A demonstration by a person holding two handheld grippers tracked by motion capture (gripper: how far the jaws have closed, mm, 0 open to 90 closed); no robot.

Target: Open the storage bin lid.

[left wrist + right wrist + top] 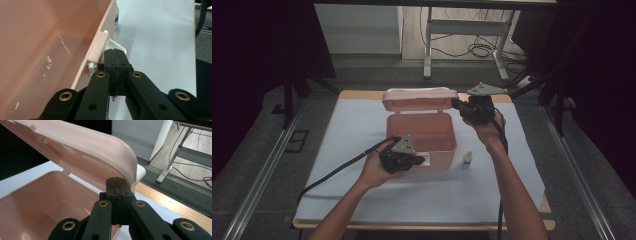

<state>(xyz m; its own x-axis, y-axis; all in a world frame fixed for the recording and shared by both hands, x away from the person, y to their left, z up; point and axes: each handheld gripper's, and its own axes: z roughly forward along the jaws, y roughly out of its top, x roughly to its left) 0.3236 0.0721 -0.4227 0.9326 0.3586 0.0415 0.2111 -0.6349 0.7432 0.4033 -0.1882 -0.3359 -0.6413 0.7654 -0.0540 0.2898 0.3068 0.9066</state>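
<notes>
box (422, 131): pink | table cover (462, 195): pale blue, perhaps white | latch (117, 46): white

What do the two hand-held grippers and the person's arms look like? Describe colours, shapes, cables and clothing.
Each hand-held gripper, left and right, is black with a grey three-cornered plate on top and a trailing black cable. Up close, the jaws are matte black with brass-coloured rivets. The forearms are bare; no sleeves or gloves show.

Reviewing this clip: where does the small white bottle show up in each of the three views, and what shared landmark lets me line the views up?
High view: the small white bottle stands on the white table cover, just right of the pink box's front corner.
Left gripper view: its lower part peeks out at the top, right behind the box's wall.
Right gripper view: not in it.
Shared landmark: the open pink box.
</notes>
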